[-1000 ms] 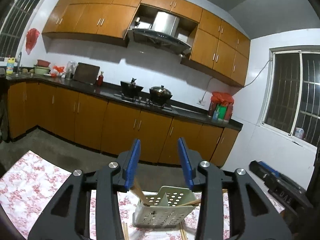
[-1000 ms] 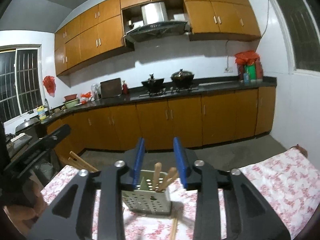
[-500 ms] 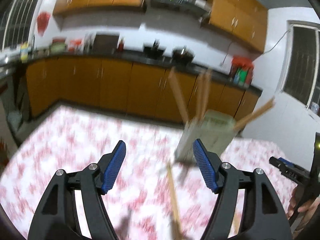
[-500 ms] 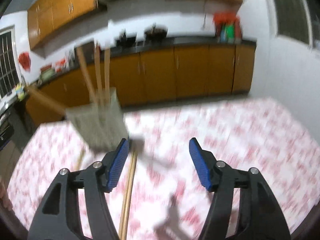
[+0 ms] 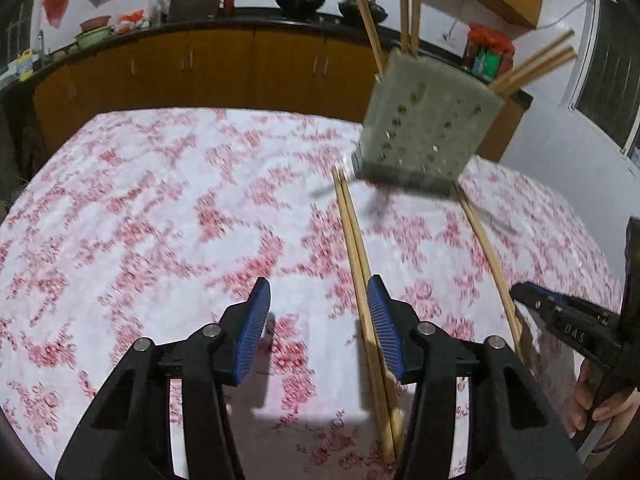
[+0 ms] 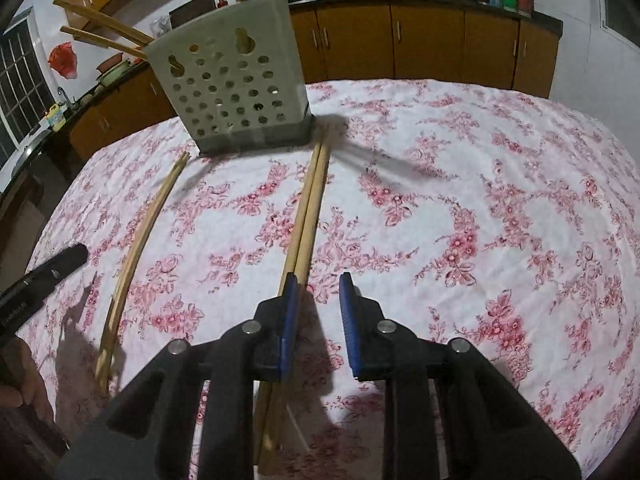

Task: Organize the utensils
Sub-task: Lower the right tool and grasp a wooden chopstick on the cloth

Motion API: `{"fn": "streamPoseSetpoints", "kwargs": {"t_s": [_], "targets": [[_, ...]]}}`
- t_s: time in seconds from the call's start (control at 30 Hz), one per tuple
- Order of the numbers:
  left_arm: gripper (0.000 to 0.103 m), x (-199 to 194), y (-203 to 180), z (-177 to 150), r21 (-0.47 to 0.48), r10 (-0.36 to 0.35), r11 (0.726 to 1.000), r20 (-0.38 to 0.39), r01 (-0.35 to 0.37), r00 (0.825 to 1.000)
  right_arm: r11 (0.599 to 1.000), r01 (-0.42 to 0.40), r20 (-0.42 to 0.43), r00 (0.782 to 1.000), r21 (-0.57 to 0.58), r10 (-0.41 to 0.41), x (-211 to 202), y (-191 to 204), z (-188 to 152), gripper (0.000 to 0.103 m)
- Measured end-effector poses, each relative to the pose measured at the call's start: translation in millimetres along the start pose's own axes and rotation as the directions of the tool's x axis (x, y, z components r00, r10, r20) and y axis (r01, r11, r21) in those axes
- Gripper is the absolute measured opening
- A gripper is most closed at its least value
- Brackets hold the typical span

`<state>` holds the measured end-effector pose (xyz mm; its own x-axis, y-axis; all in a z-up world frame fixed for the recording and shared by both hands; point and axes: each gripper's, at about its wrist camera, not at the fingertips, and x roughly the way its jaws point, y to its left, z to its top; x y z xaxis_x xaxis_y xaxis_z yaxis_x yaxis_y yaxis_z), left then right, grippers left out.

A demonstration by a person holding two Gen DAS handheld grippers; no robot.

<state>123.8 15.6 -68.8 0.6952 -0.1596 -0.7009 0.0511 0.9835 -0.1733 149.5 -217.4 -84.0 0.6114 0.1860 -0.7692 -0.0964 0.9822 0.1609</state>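
Observation:
A perforated grey-white utensil holder [image 5: 428, 132] [image 6: 236, 92] stands on the flowered tablecloth with several chopsticks sticking out of it. One pair of chopsticks [image 5: 356, 248] lies on the cloth, running just inside the right pad of my left gripper [image 5: 318, 304]. That gripper's jaws are closing, and the pads press on nothing. A second pair of chopsticks [image 6: 306, 220] passes under the left finger of my right gripper [image 6: 318, 304]. Its jaws are closing to a narrow gap that shows only cloth. Each view shows the other pair of chopsticks [image 5: 492, 264] [image 6: 136, 248] off to the side.
The tablecloth [image 6: 480, 200] covers a wide table. The other gripper [image 5: 560, 316] [image 6: 36, 280] and the hand holding it show at each view's edge. Kitchen cabinets [image 5: 200, 68] and a dark counter with pots stand behind the table.
Both grippers have dropped and tipped down from the cabinets toward the tablecloth and the chopsticks. The right jaws have narrowed. The left jaws widened, then narrowed.

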Motion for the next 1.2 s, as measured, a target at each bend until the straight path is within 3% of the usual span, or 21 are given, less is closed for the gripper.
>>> {"fn": "streamPoseSetpoints", "kwargs": {"t_s": [0.2,0.3,0.5,0.8,1.1,1.2], "targets": [[0.039,9.2,-7.0,-10.2,0.023,-0.020,1.000,-0.045,0.021,0.999,1.000,-0.022,-0.011,1.000,-0.022,0.022,0.3,2.7,-0.5,0.018],[0.035,11.8,-8.6,-12.8,0.027,-0.024,0.999,-0.059,0.025,0.998,0.996,0.064,0.006,0.998,-0.065,-0.064,1.2,7.6,-2.3,0.009],[0.030,14.1,-11.3,-16.1,0.034,-0.038,0.999,-0.079,0.041,0.996,0.992,0.122,0.013,0.992,0.028,-0.122,-0.3,-16.5,3.5,0.008],[0.023,17.5,-18.3,-19.0,0.063,-0.047,0.997,-0.099,0.053,0.994,0.991,0.133,0.019,0.991,0.024,-0.134,-2.1,-25.2,1.4,0.008],[0.020,20.4,-27.9,-19.9,0.128,0.017,0.992,-0.091,-0.005,0.996,0.992,0.129,0.023,0.991,0.002,-0.129,-3.4,-20.7,-0.7,0.012],[0.009,22.2,-23.6,-17.1,0.121,0.030,0.992,-0.086,-0.020,0.996,0.992,0.122,0.028,0.992,-0.020,-0.121,-3.2,-15.9,-3.1,0.012]]}}
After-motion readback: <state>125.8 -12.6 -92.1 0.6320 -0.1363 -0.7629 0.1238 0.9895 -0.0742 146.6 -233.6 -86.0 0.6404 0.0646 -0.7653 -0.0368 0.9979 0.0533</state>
